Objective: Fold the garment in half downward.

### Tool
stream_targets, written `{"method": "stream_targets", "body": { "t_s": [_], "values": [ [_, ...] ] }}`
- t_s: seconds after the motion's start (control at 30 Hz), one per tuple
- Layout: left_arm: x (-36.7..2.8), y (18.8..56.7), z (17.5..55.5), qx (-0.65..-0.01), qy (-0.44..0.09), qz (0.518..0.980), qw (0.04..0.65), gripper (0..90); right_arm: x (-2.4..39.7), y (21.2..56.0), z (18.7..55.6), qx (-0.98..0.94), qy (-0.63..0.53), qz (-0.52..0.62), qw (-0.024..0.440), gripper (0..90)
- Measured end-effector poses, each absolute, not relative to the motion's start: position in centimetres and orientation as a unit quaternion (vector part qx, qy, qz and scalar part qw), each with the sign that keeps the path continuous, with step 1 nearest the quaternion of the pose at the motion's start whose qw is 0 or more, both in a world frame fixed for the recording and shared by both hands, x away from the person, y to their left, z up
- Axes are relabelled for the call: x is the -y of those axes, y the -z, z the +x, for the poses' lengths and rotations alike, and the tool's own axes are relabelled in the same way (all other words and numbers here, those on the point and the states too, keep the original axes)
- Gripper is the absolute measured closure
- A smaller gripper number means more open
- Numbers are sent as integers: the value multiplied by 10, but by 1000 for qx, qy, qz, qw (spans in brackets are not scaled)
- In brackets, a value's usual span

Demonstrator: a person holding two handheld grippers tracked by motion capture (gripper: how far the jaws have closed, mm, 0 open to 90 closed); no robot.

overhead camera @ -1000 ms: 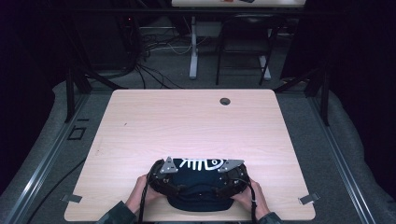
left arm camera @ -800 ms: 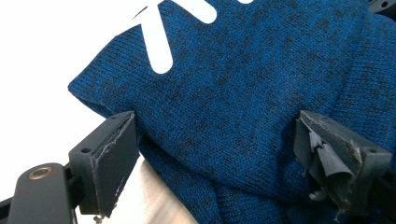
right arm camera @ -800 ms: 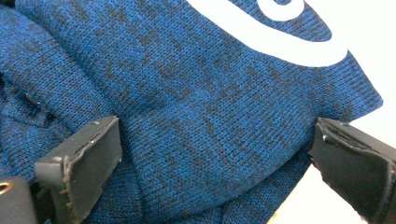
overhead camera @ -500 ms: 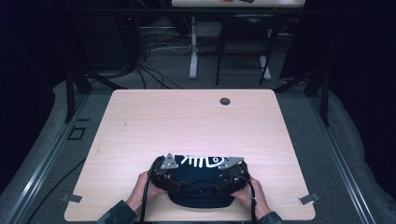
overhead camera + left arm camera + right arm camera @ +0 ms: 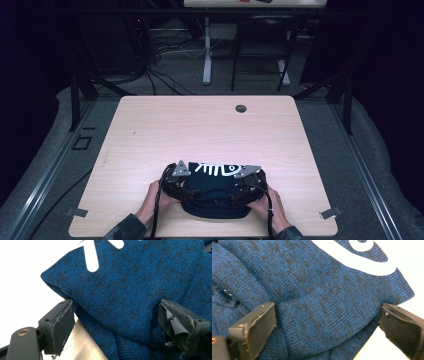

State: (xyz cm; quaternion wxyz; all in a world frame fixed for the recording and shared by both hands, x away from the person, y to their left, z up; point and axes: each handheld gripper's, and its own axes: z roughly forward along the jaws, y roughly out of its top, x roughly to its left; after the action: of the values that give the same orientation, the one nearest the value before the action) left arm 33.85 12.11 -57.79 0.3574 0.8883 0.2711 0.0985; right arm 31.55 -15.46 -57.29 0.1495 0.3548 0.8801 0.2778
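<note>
No words, numbers or brand names can be read anywhere. The one sign is a white fish-skeleton print (image 5: 216, 169) on the dark blue knit garment (image 5: 215, 192) lying on the counter (image 5: 200, 130). Parts of that print show as white strokes (image 5: 91, 257) and a white curve (image 5: 362, 261) in the gripper views.

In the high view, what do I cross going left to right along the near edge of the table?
Tape tab → left hand → left gripper → dark blue garment → right gripper → right hand → second tape tab.
</note>
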Motion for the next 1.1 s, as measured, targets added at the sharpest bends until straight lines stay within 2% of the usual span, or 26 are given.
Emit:
{"method": "stream_targets", "body": {
  "t_s": [0.13,0.3,0.4,0.67,0.97,1.1],
  "values": [
    [-125,579,342,-288,-80,881,366,129,153,571,314,-878,-287,347,160,0],
    [-128,570,338,-293,-101,871,380,42,154,563,310,-869,-316,350,150,0],
    [-130,563,335,-292,-107,866,392,26,156,554,305,-865,-329,344,158,0],
    [-143,549,326,-298,-126,855,405,18,169,533,294,-842,-368,355,172,0],
    [-166,536,320,-308,-186,843,400,16,193,519,289,-825,-374,376,194,1],
    [-178,534,325,-325,-194,835,400,18,206,517,289,-817,-374,390,202,3]
  ]
}}
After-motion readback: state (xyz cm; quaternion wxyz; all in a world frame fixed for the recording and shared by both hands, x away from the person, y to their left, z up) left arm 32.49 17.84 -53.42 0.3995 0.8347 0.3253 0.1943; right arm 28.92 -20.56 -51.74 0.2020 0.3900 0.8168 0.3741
